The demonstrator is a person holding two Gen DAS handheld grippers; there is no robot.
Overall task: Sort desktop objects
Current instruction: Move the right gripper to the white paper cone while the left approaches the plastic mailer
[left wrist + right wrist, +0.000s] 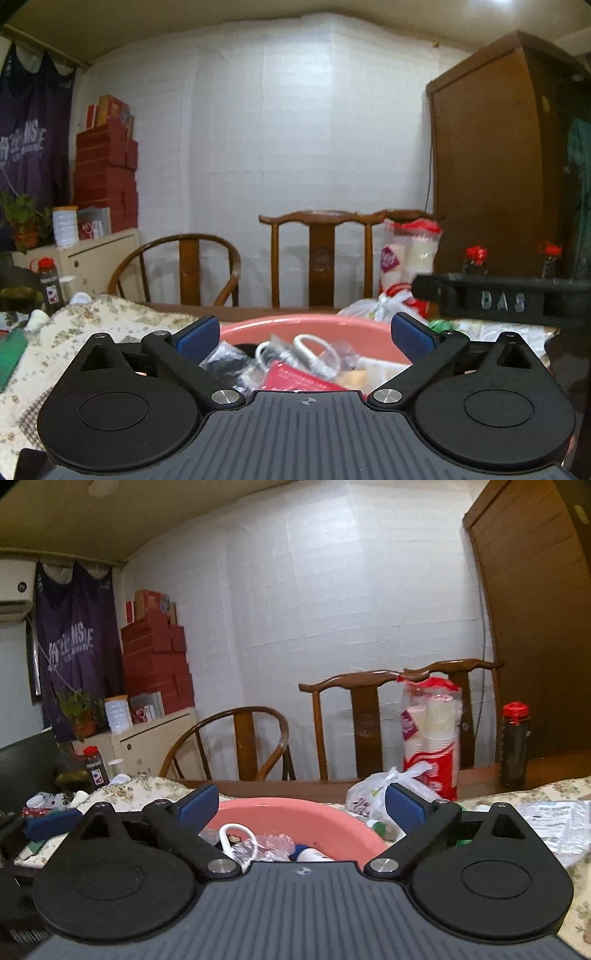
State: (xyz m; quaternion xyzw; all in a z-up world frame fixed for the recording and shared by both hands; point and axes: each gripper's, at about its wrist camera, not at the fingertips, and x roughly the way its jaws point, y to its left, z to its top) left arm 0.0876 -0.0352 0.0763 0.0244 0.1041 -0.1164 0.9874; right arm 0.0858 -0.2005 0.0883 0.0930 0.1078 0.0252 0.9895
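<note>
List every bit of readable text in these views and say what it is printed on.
"DAS": raised letters on the right tool, seen side-on from the left wrist view.
Purple banner: large white lettering, too blurred to read.
Cup sleeve label, bottle labels and printed plastic bag: too small to read.

Behind my table: round-backed chair [184,266] beside a straight-backed chair [321,254], white wall [295,129], brown wardrobe [491,158] on the right. Far left: stacked red boxes [157,664], purple banner [74,642], potted plant [83,712].
</note>
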